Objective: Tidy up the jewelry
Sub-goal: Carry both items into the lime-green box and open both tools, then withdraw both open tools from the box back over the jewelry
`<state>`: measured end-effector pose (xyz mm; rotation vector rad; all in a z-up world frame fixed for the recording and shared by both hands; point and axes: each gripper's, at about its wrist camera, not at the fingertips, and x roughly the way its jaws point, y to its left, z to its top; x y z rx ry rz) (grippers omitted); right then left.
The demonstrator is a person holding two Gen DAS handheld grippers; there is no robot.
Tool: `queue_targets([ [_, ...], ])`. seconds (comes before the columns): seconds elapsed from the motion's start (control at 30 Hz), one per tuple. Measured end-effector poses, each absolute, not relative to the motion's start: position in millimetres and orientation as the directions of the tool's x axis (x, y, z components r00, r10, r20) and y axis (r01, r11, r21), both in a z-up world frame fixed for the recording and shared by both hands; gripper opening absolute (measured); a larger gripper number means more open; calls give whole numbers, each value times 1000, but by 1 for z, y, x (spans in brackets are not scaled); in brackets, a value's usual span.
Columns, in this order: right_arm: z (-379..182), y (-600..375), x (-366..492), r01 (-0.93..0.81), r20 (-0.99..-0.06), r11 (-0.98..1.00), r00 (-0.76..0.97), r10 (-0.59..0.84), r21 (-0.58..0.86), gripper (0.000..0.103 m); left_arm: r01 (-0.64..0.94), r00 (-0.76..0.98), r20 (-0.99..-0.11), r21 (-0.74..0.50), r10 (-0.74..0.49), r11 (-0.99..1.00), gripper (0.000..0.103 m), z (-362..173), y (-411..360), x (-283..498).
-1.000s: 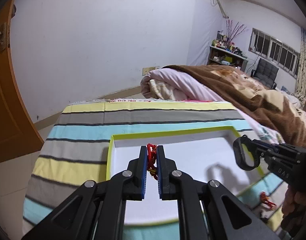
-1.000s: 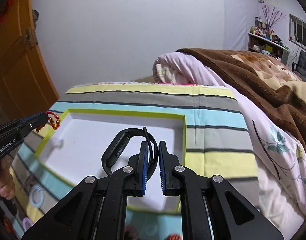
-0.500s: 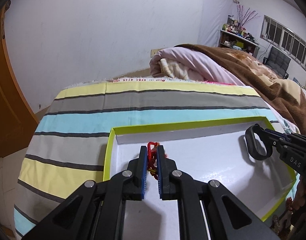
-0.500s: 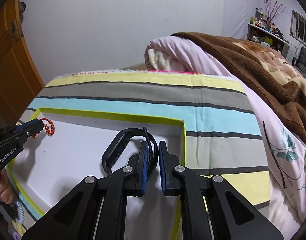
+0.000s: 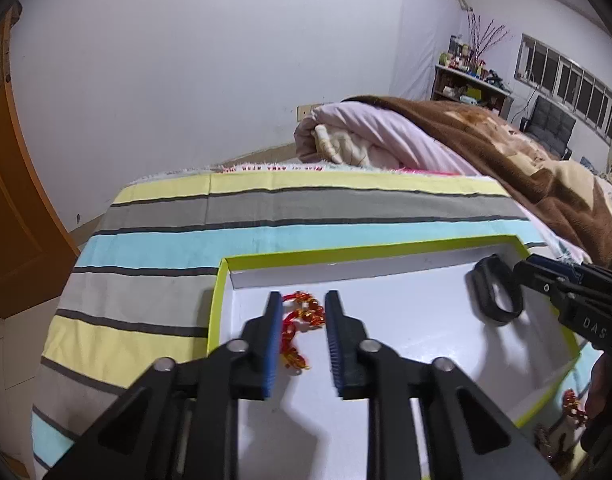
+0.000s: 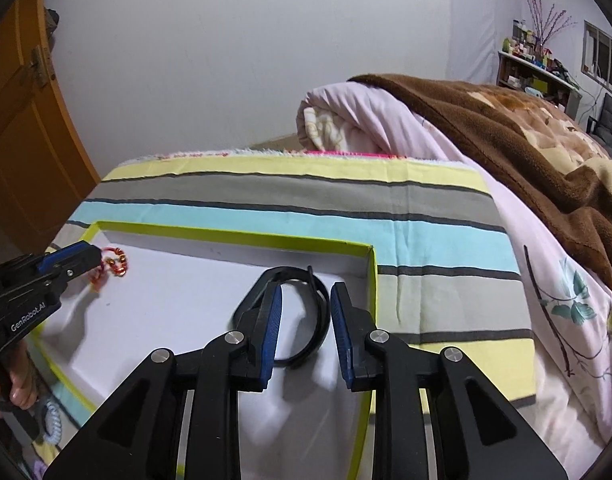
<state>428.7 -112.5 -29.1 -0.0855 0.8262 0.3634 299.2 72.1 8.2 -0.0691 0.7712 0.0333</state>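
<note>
Left tongs (image 5: 303, 322) just parted, red bracelet (image 5: 301, 320) loose between | right tongs (image 6: 306, 312) just parted, black band (image 6: 306, 320) released

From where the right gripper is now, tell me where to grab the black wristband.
Take the black wristband by the thin strap arc at its right, coming down from above. It lies flat in the white tray, and that arc already sits between the open right gripper fingers, clear of the thicker capsule end.
</note>
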Motion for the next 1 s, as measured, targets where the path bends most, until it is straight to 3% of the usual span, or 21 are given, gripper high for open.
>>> queue_targets([
  [0.3, 2, -120, 365, -384, -665, 920, 668, 334, 76, 26, -66, 772, -635, -62, 12, 996, 36, 39, 68, 247],
  [0.6, 22, -131, 287, -423, -600, 903, 703, 383, 81, 26, -82, 816, -578, -66, 29, 994, 36, 57, 63, 175],
  [1.0, 19, -154, 219, -390, -578, 916, 728, 368, 92, 26, -115, 834, -549, -70, 58, 991, 36, 52, 53, 106],
])
